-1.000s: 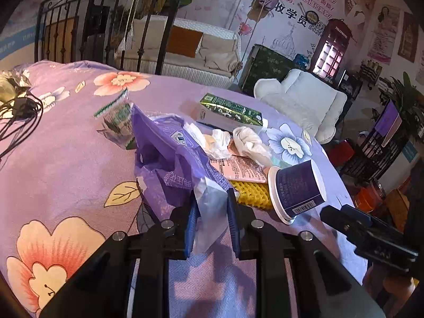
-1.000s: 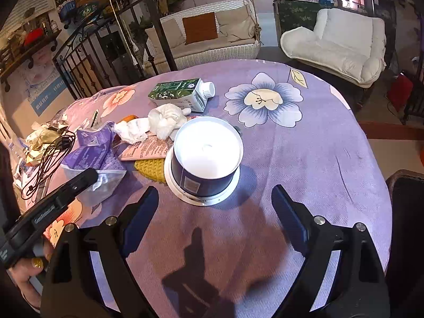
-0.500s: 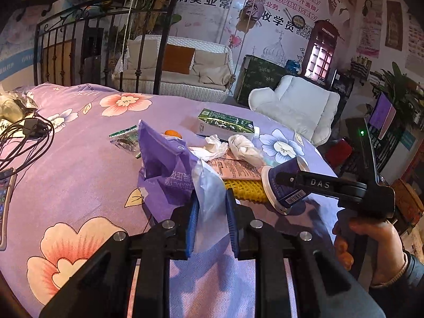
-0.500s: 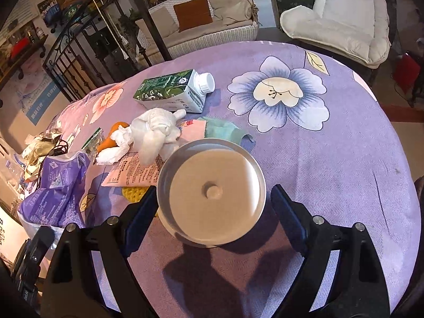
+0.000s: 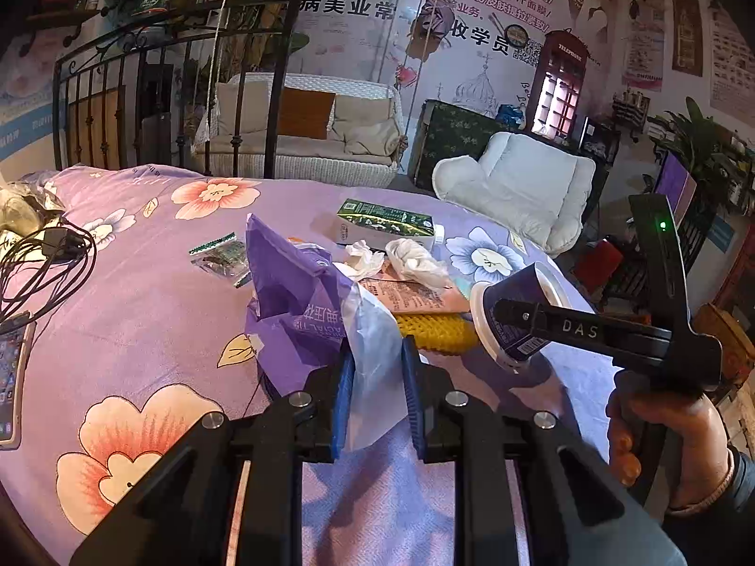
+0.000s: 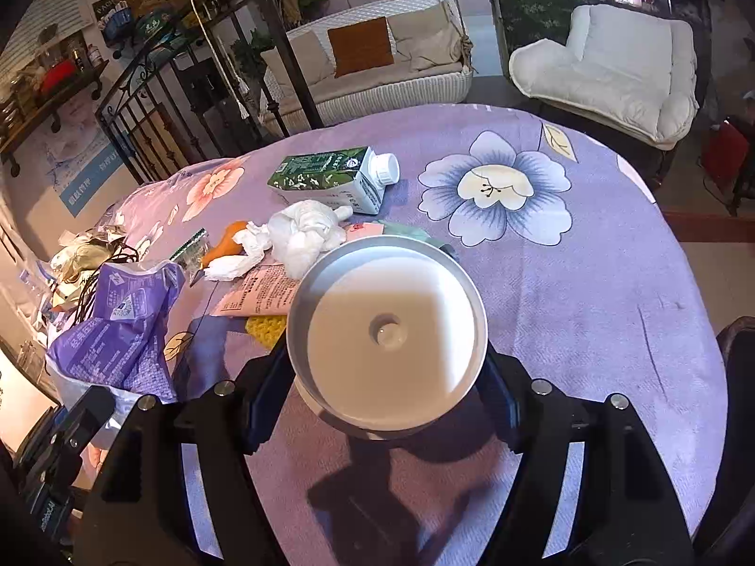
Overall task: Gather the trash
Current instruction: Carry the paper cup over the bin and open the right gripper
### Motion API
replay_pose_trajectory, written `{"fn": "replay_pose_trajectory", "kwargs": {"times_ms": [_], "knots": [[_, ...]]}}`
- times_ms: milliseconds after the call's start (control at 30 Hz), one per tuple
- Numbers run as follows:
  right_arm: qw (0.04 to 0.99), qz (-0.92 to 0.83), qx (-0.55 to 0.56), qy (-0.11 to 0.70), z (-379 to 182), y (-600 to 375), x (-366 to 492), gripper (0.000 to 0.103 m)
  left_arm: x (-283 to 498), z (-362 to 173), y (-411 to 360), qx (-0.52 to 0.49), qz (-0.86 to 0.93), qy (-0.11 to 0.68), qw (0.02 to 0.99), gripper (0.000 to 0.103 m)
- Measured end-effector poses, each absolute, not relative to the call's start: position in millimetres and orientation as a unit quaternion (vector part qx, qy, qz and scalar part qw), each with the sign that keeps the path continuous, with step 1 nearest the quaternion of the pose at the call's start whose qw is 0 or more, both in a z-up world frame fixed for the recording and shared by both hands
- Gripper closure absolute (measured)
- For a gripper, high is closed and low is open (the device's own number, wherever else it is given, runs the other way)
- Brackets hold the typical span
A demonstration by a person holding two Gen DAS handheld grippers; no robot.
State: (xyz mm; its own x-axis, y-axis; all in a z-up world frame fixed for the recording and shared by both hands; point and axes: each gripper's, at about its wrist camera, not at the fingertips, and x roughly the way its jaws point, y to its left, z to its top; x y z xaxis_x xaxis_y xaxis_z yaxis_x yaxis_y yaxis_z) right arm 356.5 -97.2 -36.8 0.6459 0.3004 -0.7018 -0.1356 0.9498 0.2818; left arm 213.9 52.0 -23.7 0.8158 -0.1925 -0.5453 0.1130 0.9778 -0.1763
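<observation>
My left gripper (image 5: 375, 387) is shut on the edge of a purple plastic bag (image 5: 297, 292), which stands open on the purple flowered tablecloth (image 5: 141, 311). My right gripper (image 6: 377, 401) is shut on a dark purple paper cup (image 6: 387, 325) with a white inside; the cup also shows in the left wrist view (image 5: 512, 325), tilted, right of the bag. Beyond them lie a green milk carton (image 6: 330, 179), crumpled white tissues (image 6: 302, 231), a pink leaflet (image 6: 259, 292), a yellow knitted pad (image 6: 264, 328), an orange scrap (image 6: 226, 240) and a small green wrapper (image 5: 219, 254).
Black cables (image 5: 42, 259) and a phone (image 5: 9, 372) lie at the table's left edge. An iron railing (image 5: 165, 108), a white sofa (image 5: 306, 137) and a white armchair (image 5: 524, 188) stand behind the table. The table's edge curves round on the right (image 6: 698, 330).
My right gripper has closed on the cup and tipped it off the cloth, bringing it toward the bag. My left gripper has kept its hold on the bag and risen slightly.
</observation>
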Motion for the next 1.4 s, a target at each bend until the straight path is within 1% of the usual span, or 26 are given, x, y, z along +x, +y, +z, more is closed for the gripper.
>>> {"fn": "replay_pose_trajectory", "kwargs": {"times_ms": [233,500,900,1133,1400], "knots": [[0.915,0.110,0.108,0.373,-18.4,-121.3,317.8,0.032,201.5,-13.1,30.0,-0.057,-0.109,0.279,0.952,0.082],[0.930,0.061,0.118,0.343,-7.2,-167.6,267.2,0.032,185.2,-11.1,-17.0,-0.032,-0.168,0.270,0.947,0.082],[0.936,-0.026,0.129,0.327,-4.9,-247.2,215.0,0.032,177.2,-12.9,-86.4,-0.001,-0.261,0.268,0.928,0.082],[0.923,-0.086,0.133,0.351,-20.5,-294.6,209.6,0.032,172.7,-15.8,-118.8,0.027,-0.299,0.263,0.917,0.082],[0.872,-0.138,0.159,0.442,-73.8,-347.9,221.8,0.032,174.8,-21.1,-142.3,0.039,-0.331,0.273,0.903,0.082]]}}
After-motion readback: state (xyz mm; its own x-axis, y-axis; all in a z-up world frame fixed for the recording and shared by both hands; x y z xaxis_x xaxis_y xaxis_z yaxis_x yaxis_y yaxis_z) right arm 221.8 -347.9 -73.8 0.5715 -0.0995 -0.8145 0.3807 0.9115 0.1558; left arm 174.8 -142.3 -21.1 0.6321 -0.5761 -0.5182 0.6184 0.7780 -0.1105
